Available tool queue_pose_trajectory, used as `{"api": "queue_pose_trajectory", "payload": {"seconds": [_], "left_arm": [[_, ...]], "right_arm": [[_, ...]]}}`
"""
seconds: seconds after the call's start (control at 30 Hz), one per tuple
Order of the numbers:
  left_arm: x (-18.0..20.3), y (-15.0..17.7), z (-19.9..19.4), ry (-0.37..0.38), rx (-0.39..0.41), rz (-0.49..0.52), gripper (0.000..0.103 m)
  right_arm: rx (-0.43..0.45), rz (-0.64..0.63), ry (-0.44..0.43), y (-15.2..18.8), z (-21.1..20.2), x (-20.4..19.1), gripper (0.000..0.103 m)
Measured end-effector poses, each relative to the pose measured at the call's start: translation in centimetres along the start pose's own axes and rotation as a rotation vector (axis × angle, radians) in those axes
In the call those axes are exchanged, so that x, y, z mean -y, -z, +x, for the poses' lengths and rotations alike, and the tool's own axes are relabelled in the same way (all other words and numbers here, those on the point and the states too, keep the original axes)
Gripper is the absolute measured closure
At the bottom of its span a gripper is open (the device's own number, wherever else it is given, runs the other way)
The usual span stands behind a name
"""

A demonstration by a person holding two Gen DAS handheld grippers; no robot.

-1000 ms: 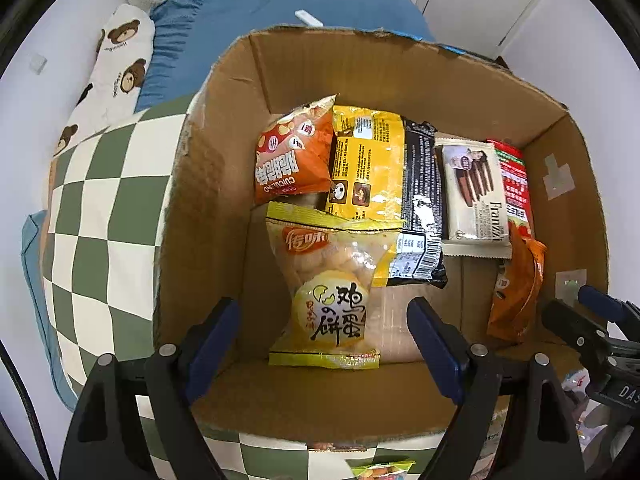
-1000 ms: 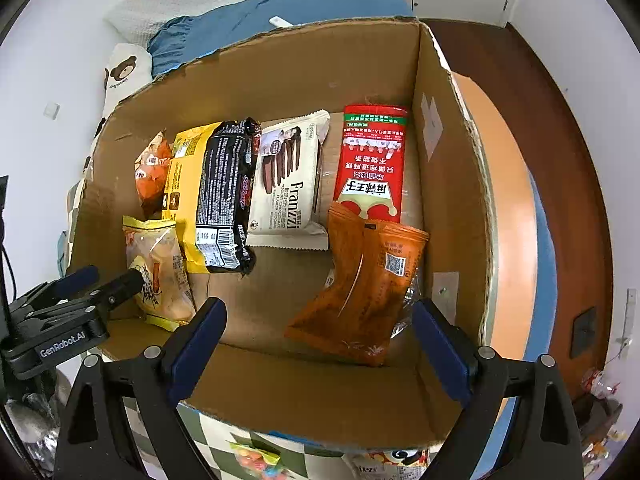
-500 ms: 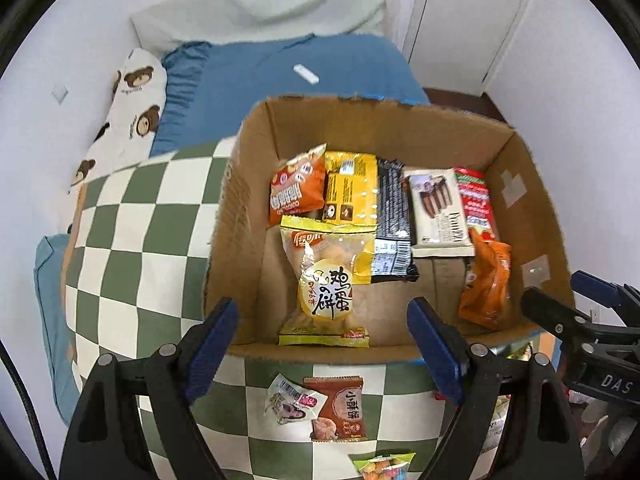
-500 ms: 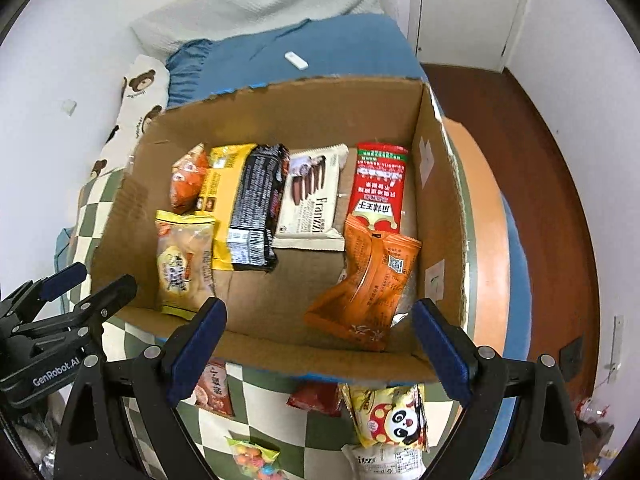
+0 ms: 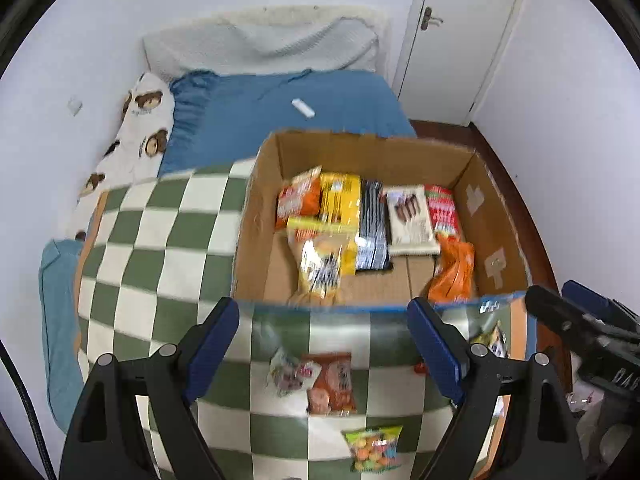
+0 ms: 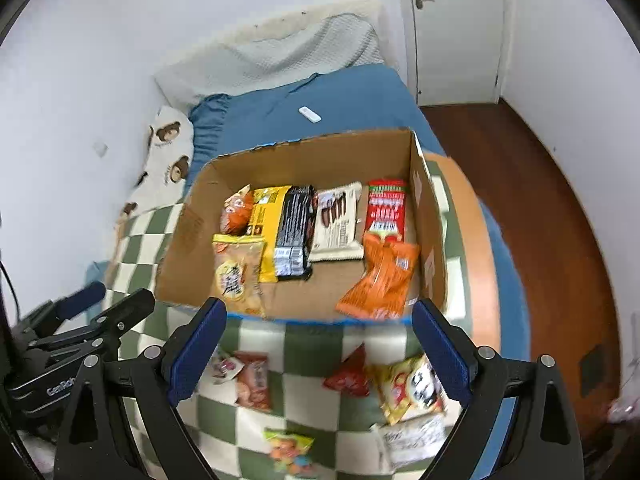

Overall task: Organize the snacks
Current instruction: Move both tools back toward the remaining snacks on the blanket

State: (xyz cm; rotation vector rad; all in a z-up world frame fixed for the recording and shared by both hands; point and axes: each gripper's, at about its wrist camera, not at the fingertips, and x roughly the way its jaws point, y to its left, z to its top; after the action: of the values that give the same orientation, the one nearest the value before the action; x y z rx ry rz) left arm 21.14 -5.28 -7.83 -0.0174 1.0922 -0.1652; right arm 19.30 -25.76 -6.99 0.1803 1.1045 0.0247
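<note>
A cardboard box (image 5: 256,216) (image 6: 188,220) on a green checkered blanket (image 5: 160,248) holds several snack packs, among them a yellow egg-biscuit bag (image 5: 324,264) and an orange bag (image 6: 380,280). Loose snacks lie in front of the box: an orange pack (image 5: 332,384), a colourful candy bag (image 5: 372,448), a red pack (image 6: 350,376), a yellow panda bag (image 6: 412,388). My left gripper (image 5: 326,348) and right gripper (image 6: 318,352) are both open and empty, raised above the loose snacks, near side of the box.
The box sits on a bed with a blue sheet (image 5: 280,108), a bear-print pillow (image 5: 136,136) and a small white remote (image 5: 303,108). White walls and a door (image 6: 452,28) stand behind; a wooden floor (image 6: 540,220) lies to the right.
Both grippers have pulled back and up out of the box, empty. The box now looks smaller and the loose snacks in front of it have come into view.
</note>
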Motion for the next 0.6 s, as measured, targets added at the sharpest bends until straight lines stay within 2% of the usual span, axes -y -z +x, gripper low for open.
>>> {"api": "queue_pose_trajectory", "payload": {"seconds": [0.17, 0.27, 0.43, 0.5, 0.6], "left_arm": [[-2.2, 4.2, 4.5, -0.027, -0.146, -0.011, 0.017], [-3.0, 6.5, 8.0, -0.066, -0.229, 0.049, 0.017], [-2.6, 9.0, 12.8, -0.149, -0.323, 0.211, 0.017], [-2.3, 9.7, 13.6, -0.119, -0.364, 0.219, 0.017], [-2.1, 11.0, 13.3, -0.016, -0.399, 0.138, 0.017]], "right_arm": [[-0.041, 0.130, -0.042, 4.2, 0.8, 3.6, 0.009], [-0.101, 0.184, -0.053, 6.8, 2.5, 5.3, 0.025], [-0.200, 0.219, -0.057, 11.3, 5.8, 5.9, 0.026], [-0.225, 0.223, -0.055, 12.5, 6.9, 5.7, 0.026], [-0.252, 0.211, -0.041, 14.4, 7.8, 5.3, 0.026]]}}
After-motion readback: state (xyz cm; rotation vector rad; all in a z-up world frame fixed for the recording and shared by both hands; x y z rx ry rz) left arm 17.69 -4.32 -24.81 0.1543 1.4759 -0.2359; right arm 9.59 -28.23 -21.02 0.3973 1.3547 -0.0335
